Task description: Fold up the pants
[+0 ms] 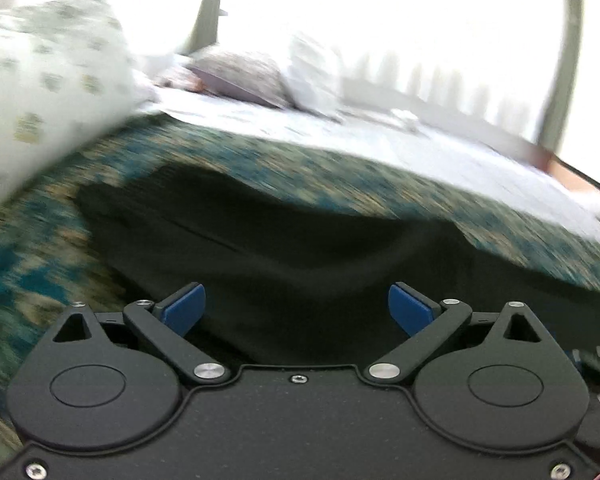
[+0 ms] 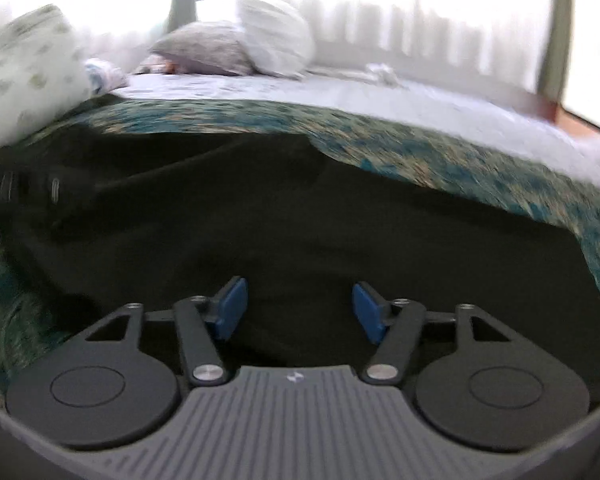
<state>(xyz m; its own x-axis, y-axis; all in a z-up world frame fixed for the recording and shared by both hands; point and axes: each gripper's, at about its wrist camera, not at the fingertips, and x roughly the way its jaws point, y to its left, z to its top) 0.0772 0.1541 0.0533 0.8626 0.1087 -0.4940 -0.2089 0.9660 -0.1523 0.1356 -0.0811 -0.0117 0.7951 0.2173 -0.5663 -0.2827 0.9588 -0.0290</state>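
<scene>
Black pants (image 2: pixel 260 220) lie lengthwise left-to-right — both hand-held grippers (image 1: pixel 296 312) (image 2: pixel 296 312) gape open, empty.

**A:** Looks roomy past the pants (image 2: pixel 260 208). Patterned blanket (image 1: pixel 300 168) bare beyond them, then a long flat stretch of pale sheet (image 1: pixel 440 152) out to the far edge.

**B:** Tighter on the left though. Big dotted pillow (image 1: pixel 40 92) sitting right beside the pants there, crowding that side. More pillows (image 2: pixel 236 44) stacked well back by the window.

**A:** Right side wide open then. Nothing caught between either set of blue pads (image 2: pixel 230 308), just dark cloth below.
</scene>
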